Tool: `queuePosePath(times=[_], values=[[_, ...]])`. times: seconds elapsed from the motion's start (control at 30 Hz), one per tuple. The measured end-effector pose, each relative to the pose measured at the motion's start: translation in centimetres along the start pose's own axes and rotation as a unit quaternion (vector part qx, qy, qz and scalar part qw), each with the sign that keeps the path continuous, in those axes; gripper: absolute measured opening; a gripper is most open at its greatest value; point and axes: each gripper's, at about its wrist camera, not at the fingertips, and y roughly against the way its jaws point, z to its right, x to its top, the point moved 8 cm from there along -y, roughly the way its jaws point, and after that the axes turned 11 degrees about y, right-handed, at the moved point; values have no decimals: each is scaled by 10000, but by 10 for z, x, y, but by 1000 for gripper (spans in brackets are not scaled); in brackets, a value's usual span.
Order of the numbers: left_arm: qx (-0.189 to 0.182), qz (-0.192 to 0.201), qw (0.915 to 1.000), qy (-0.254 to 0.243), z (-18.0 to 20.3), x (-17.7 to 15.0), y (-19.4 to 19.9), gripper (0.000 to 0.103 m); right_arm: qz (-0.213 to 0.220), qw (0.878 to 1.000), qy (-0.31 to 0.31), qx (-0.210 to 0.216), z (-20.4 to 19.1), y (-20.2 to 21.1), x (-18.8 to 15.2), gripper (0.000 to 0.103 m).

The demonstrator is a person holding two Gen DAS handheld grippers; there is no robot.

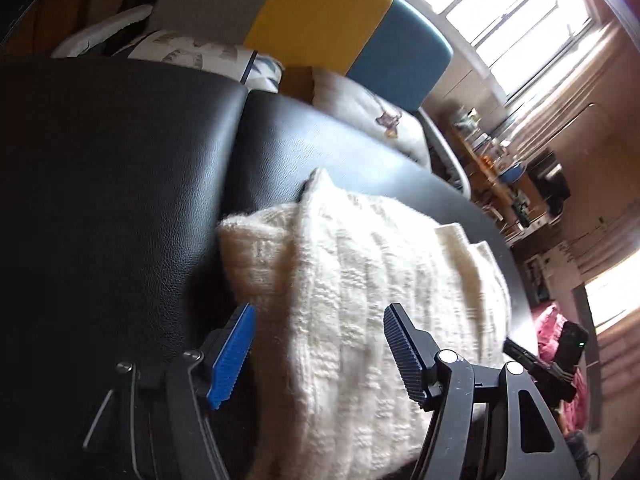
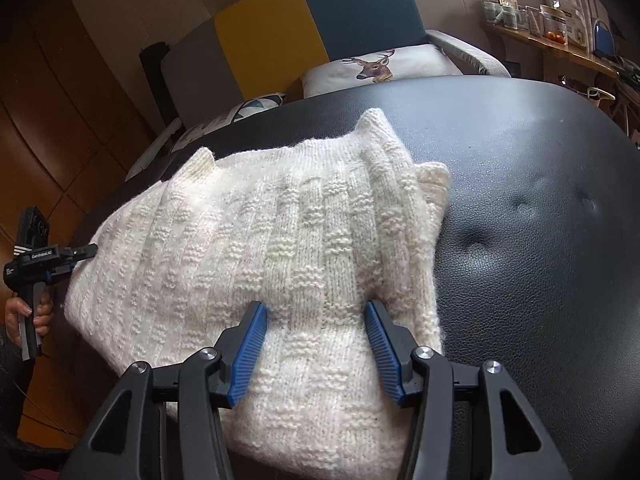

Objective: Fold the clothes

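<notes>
Left wrist view: my left claw (image 1: pixel 320 354), jaws parted, pads clear of the knit, nothing grasped; it hangs over the near-left part of the cream knitted sweater (image 1: pixel 360 280), which lies folded into a thick bundle on the black padded surface (image 1: pixel 120 180). Beyond the surface, a yellow and blue chair back (image 1: pixel 344 20), a deer-print cushion (image 1: pixel 372 116), a bright window (image 1: pixel 500 20). Right wrist view: my right claw (image 2: pixel 316 350), jaws likewise parted, its blue pads (image 2: pixel 250 354) astride the near edge of the sweater (image 2: pixel 260 232); whether they touch the wool I cannot tell, but they do not pinch it. The sweater lies in the middle of the surface (image 2: pixel 520 220), two corners poking up at the far edge and layered edges showing at the right. The left claw (image 2: pixel 86 252) appears at the far left of this view, held by a hand (image 2: pixel 34 312), its tips at the sweater's left edge. Step in hand, by my judgement: late folding, bundle set down and released. Next move calls for closing both claws on the near edge, catching all layers, for one more fold or tidying.
</notes>
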Motion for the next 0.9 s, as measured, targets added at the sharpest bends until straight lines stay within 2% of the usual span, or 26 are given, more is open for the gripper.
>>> queuePosePath(times=[0.03,0.07,0.1,0.2,0.27,0.3,0.4,0.47,0.63,0.7,0.73,0.77,0.87,0.9], values=[[-37,-31,10000,42,0,-1,0,20,-15,10000,49,2,-1,0,0,53],[-90,-38,9999,76,0,-2,1,6,-33,10000,74,8,-1,-1,-1,53],[-190,52,9998,67,4,-3,7,6,-86,9999,120,5,-1,-1,-1,53],[-871,343,9953,234,24,-8,43,6,-231,9992,313,-47,-4,-3,-2,53],[-901,540,9942,215,30,-15,63,6,-244,9989,393,-110,-6,-5,-3,53],[-679,540,9960,190,24,-18,61,6,-220,9989,383,-130,-7,-6,-3,53],[330,153,9981,495,-29,-23,22,6,-192,9988,441,-121,-10,-7,-5,54],[532,179,9963,657,-45,-23,12,12,-167,9987,459,-129,-12,-6,-6,54],[788,883,9929,122,-10,-6,45,13,42,9995,299,-3,-9,-6,-9,54],[738,1248,9891,-270,12,4,60,28,111,9996,273,45,-7,-6,-9,54],[673,1316,9878,-488,23,8,62,53,148,9995,265,56,-8,-6,-9,54],[680,1387,9856,-691,33,15,60,65,186,9995,257,67,-8,-5,-10,54],[840,1268,9791,-1353,57,34,33,65,280,9993,238,106,-9,-4,-11,54],[1043,1154,9752,-1572,60,39,18,65,303,9992,224,130,-9,-3,-12,54]])
